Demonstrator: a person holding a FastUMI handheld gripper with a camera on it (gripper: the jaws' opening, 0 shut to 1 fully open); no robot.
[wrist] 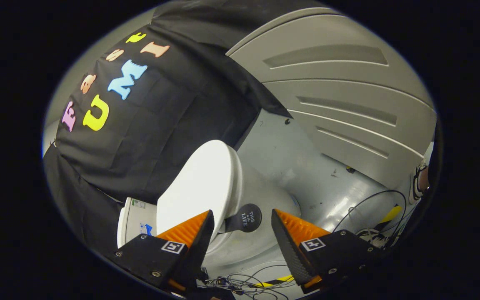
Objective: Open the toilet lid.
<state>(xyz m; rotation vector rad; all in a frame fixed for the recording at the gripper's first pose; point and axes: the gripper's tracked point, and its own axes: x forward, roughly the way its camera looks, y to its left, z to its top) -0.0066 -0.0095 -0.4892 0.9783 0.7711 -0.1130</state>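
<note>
The whole scene appears rolled sideways. A white toilet lid [202, 183] lies over the grey-white bowl [265, 187], with the tank [133, 216] behind it. A round black tab [244, 217] sticks out from the lid's edge. My gripper [242, 214] is open, and the tab sits between its two fingertips without either one touching it. One finger [194, 231] overlaps the lid's near edge; the other finger [290, 233] stands on the bowl side. A thin dark gap shows under the lid's edge beside the tab.
Grey floor [306, 166] runs past the bowl to ribbed grey wall panels [348, 104]. Loose cables [369, 208] and yellow-black tape [392, 214] lie on the floor. A person's foot [420, 183] stands at the far side. Black cloth [161, 125] hangs behind the tank.
</note>
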